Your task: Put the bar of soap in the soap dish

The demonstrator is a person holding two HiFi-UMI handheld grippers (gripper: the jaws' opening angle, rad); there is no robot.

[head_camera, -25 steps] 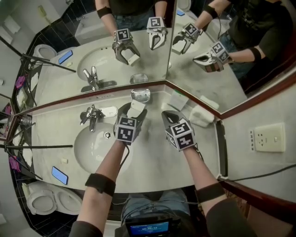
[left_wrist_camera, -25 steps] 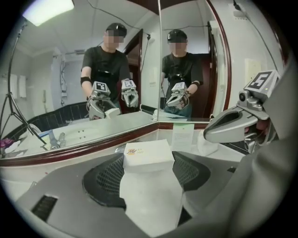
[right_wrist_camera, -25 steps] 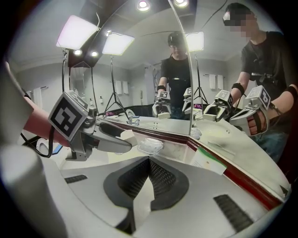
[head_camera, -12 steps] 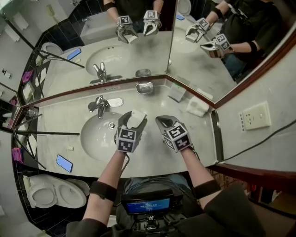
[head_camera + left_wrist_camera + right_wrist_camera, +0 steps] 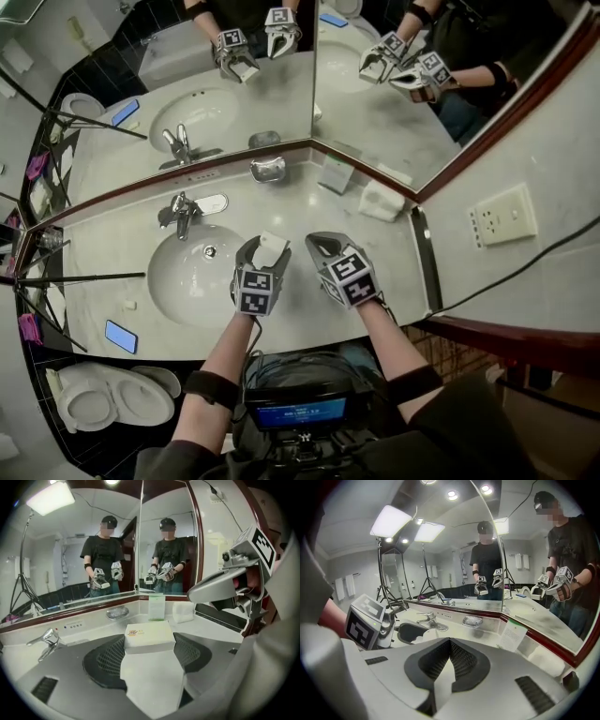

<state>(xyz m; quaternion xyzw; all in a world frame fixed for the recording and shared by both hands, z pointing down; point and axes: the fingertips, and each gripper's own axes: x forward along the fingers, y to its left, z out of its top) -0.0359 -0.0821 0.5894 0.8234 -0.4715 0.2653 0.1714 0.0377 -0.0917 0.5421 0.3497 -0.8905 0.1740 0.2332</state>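
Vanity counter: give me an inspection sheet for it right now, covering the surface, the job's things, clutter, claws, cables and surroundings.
Surface: pale stone counter with an inset sink and faucet.
Job's things: bar of soap, boxed, held in the left claw; soap dish at the mirror corner, looks empty.
Clutter: upright card, folded towel, phone near the front edge.
Claws: left claw shut on the bar of soap; right claw shut, nothing in it.
Cables: black cable along the right wall below the outlet.
Surroundings: corner mirror, toilet, tripod leg at left.
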